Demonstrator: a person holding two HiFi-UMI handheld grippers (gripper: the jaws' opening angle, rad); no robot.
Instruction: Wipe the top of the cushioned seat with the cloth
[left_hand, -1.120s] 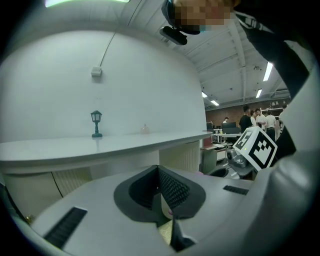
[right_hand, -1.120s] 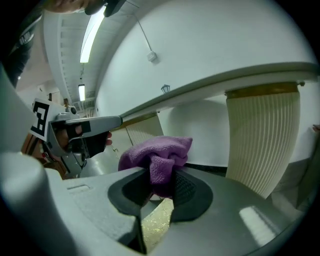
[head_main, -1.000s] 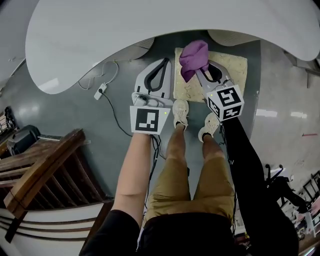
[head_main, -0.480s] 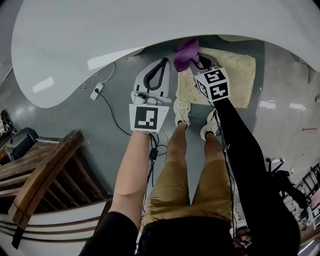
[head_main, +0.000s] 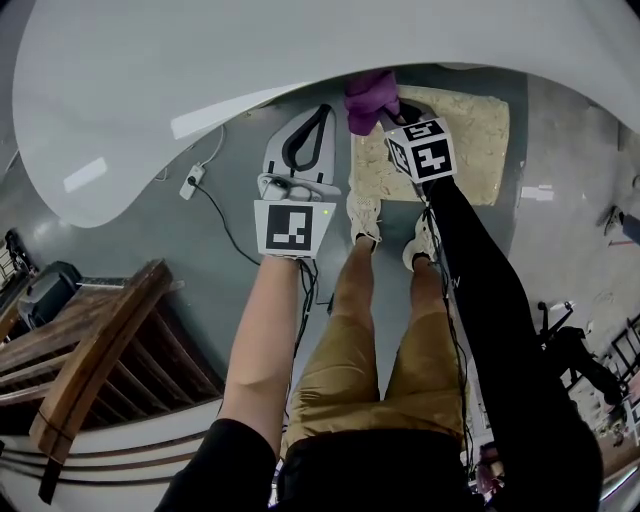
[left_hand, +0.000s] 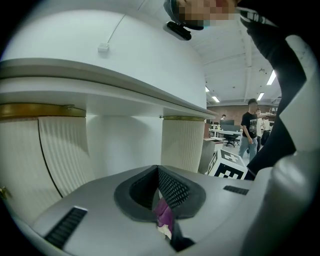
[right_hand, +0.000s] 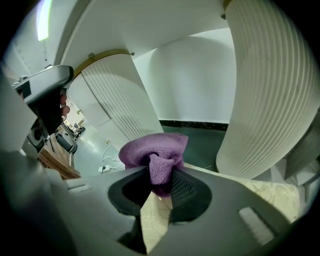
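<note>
Grey floor (head_main: 180, 240) beneath a white worktop (head_main: 200, 60). The right gripper (head_main: 386, 110) has its fingers pinching a purple cloth (head_main: 368, 96) near the cream cushioned seat (head_main: 470, 130). The left gripper (head_main: 318, 112) has its fingers pressed together.

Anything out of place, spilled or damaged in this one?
Nothing spilled or damaged. The cloth is a bunched wad clamped in the right gripper, not spread flat, by the far corner of the cushioned seat. A loose cable with a plug block trails across the floor beside the shut left gripper.
</note>
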